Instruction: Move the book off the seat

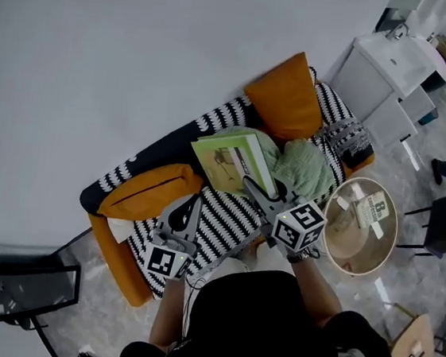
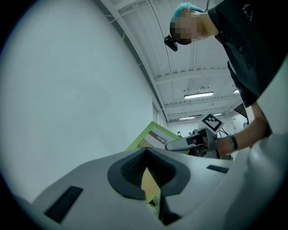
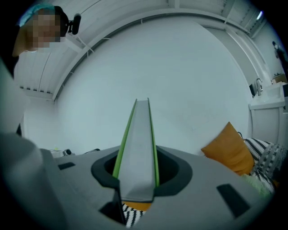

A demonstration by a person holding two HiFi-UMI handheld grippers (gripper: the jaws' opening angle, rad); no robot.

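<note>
A thin book point(image 1: 229, 160) with a green cover hangs above the striped sofa seat point(image 1: 226, 222), held between both grippers. My right gripper point(image 1: 255, 189) is shut on its near right edge. In the right gripper view the book point(image 3: 139, 148) stands edge-on between the jaws of that gripper point(image 3: 135, 193), with grey pages between green covers. My left gripper point(image 1: 194, 201) is at the book's near left corner. In the left gripper view the book point(image 2: 150, 134) runs from the closed jaws of my left gripper point(image 2: 150, 188) up towards the right gripper point(image 2: 180, 143).
Orange cushions lie at the sofa's far end point(image 1: 288, 101) and near end point(image 1: 146, 189). A green cloth point(image 1: 304, 167) is bunched on the seat to the right of the book. A round wooden table point(image 1: 362, 225) stands right of the sofa, a white cabinet point(image 1: 387, 72) beyond it, and a dark monitor point(image 1: 26, 291) at the lower left.
</note>
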